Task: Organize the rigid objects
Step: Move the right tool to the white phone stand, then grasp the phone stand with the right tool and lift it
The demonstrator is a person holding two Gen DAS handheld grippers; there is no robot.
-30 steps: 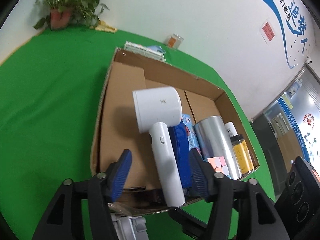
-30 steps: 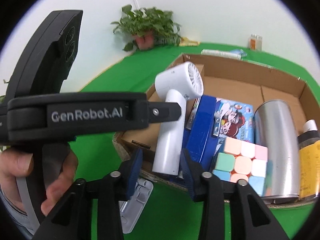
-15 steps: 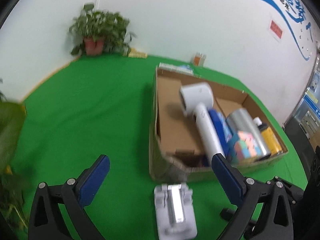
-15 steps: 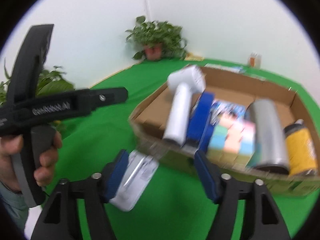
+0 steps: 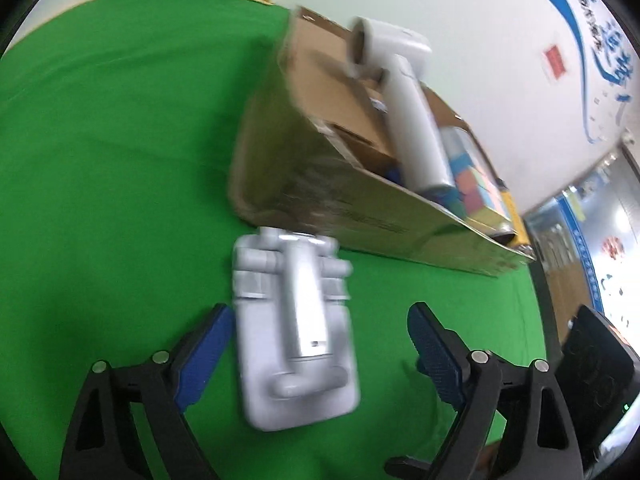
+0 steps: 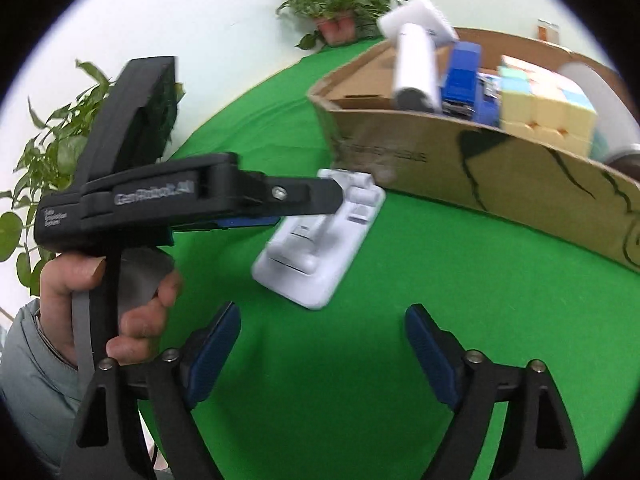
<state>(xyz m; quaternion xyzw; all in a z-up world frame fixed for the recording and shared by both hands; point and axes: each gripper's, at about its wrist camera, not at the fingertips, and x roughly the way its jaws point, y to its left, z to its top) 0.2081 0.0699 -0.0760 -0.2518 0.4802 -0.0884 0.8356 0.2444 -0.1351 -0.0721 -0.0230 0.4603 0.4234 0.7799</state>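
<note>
hand-held gripper (image 6: 322, 354): black frame | blue pads | silver screws | grey-green sleeve (image 6: 28, 364)

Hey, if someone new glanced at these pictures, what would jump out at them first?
Probably the white plastic tray lying flat on the green table, partly between the open fingers of the left hand-held gripper, whose jaws are closing but not touching it. Just behind it stands a cardboard box crowded with things, a white hair dryer sticking up highest and a pastel puzzle cube beside it.
</note>
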